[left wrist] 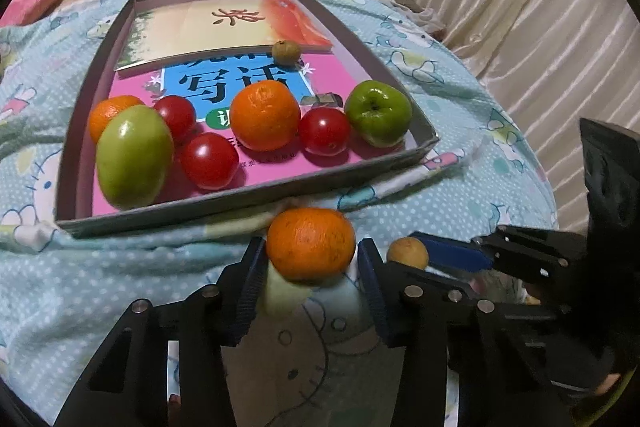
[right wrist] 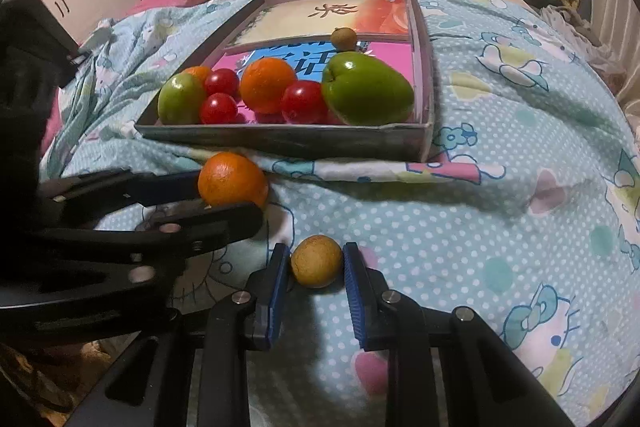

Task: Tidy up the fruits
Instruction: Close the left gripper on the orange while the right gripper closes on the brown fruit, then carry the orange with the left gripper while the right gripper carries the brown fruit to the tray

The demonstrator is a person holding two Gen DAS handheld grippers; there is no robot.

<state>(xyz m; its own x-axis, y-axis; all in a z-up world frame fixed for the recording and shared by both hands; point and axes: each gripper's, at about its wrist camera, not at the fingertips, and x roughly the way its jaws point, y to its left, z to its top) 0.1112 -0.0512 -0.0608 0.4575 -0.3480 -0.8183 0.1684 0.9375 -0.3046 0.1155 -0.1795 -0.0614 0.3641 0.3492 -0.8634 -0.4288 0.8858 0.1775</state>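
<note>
Left wrist view: left gripper (left wrist: 312, 259) clamped on an orange (left wrist: 311, 245) on the blue bedsheet (left wrist: 120, 267), just in front of the tray (left wrist: 248, 201). Right gripper (right wrist: 316, 263) closed on a small yellow-brown fruit (right wrist: 316, 261) beside it. Tray holds two oranges, three tomatoes, two green fruits, one small fruit.

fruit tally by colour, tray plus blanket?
Orange: 3, two in the tray, one on the blanket
Red: 3
Green: 2
Yellow-brown: 2
Total: 10
</note>
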